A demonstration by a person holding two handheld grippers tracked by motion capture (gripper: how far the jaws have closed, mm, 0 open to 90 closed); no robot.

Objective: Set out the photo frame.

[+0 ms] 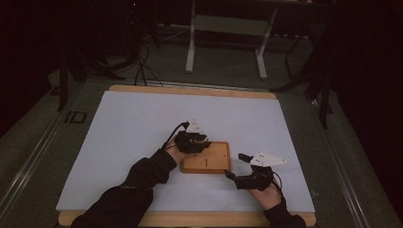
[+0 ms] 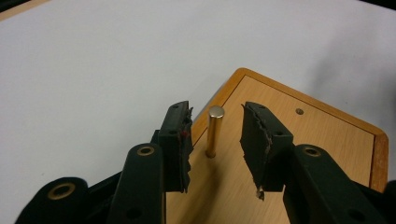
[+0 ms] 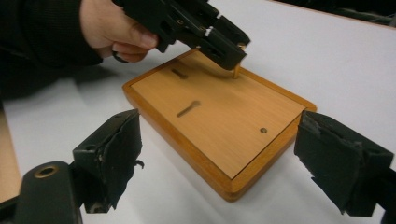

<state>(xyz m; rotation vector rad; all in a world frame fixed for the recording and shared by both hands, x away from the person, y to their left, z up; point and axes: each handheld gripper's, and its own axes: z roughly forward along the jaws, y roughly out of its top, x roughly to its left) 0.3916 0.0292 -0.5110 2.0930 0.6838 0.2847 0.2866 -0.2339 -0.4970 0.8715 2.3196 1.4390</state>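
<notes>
A brass pin stands upright near one corner of a flat wooden board. My left gripper is open, one jaw on each side of the pin, with a small gap at both sides. In the high view the left gripper hovers over the board's far left corner. My right gripper is wide open with nothing between its jaws, low at the board's near corner. In the high view the right gripper sits just right of the board. The right gripper view also shows the left gripper above the pin.
The board has two short slots and a small round hole in its top. It lies on a white sheet over a wooden table. Dark floor, cables and a stand's legs lie beyond the far edge.
</notes>
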